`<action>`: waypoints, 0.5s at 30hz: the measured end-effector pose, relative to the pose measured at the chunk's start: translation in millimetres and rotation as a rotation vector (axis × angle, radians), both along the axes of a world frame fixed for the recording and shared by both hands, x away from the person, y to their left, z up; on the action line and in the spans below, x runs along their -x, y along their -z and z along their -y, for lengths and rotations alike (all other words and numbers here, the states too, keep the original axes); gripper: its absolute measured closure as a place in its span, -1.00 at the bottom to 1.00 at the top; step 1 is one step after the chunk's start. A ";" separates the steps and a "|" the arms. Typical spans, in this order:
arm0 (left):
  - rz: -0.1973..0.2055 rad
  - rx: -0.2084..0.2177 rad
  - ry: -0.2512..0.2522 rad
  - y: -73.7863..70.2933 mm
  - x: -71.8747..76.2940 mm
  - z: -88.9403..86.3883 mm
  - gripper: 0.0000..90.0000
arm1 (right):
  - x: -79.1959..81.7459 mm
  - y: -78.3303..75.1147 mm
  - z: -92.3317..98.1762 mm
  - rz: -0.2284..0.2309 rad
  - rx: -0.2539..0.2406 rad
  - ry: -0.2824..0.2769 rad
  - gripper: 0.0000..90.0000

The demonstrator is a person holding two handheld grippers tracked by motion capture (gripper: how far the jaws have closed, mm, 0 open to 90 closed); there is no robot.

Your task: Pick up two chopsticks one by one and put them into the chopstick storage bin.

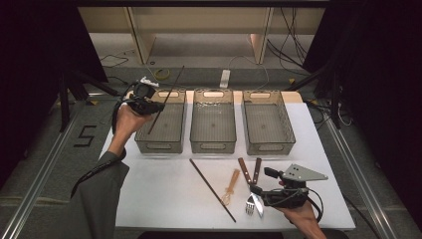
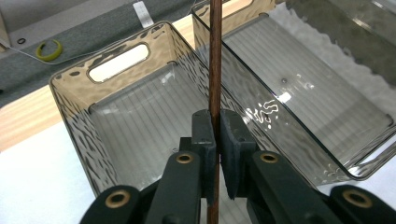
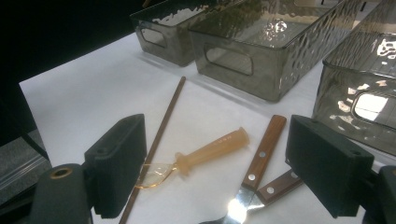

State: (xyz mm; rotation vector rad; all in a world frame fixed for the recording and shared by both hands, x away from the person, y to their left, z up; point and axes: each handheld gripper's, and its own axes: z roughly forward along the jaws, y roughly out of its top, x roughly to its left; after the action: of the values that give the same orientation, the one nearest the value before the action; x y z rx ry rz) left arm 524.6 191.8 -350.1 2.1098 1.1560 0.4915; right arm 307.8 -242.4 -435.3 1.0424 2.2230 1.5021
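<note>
The chopstick (image 2: pixel 215 70) is pinched between the left gripper's (image 1: pixel 144 103) pads, hanging over the left bin (image 1: pixel 161 142). It runs steeply, its long axis roughly along the bin's length and tilting up towards the far end, so the drop looks to be straight down: the bin floor lies right beneath the jaws. In the left gripper view the stick's lower end is cut off below the jaws and its top runs out of frame. Down at the near edge, the right gripper (image 1: pixel 263 193) rests with its jaws spread wide and nothing between them, closest to the second chopstick (image 1: pixel 212 190), the whisk (image 1: pixel 231 185), a knife (image 1: pixel 250 183) and a fork (image 1: pixel 253 185). The fork's tines are hard to make out.
</note>
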 end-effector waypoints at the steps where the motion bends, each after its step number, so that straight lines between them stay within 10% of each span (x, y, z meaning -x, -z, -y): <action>1: -0.009 0.001 -0.005 2.6 -0.6 -1.4 0.87 | -0.2 0.0 0.1 0.000 -0.001 0.000 -0.53; 15: -0.046 -0.030 -0.076 29.5 -5.6 -9.9 0.86 | 0.1 0.2 -0.6 0.000 0.002 -0.002 -0.53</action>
State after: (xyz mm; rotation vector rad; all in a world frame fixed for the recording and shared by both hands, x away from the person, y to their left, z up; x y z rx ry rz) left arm 530.2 201.7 -379.6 2.1191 1.2660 0.5002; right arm 307.7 -241.7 -435.5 1.0402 2.2257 1.5004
